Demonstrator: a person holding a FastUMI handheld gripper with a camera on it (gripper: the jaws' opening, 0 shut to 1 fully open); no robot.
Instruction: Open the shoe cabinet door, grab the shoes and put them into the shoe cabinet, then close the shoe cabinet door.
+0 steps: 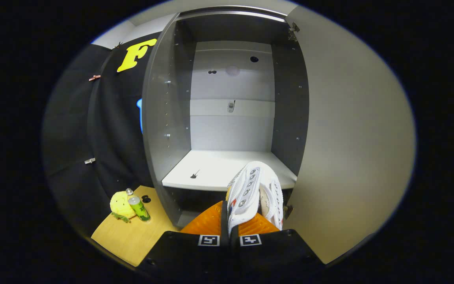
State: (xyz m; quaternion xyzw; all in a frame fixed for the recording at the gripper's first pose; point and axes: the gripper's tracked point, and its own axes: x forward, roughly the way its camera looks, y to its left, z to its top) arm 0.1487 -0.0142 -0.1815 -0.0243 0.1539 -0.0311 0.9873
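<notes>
Clamped between both fingers of the gripper (229,223), a white shoe (252,189) is held at the front edge of the shelf (207,173) inside the shoe cabinet (164,118), whose door (349,138) is swung open.

One shoe (254,193), one cabinet (227,118) — one can (139,208), one yellow toy (120,205).

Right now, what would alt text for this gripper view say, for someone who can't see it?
The gripper is shut on a white shoe, held just in front of the open shoe cabinet's white shelf. The cabinet door stands open beside it, and a green can with a yellow plush toy sits on a wooden surface nearby.
</notes>
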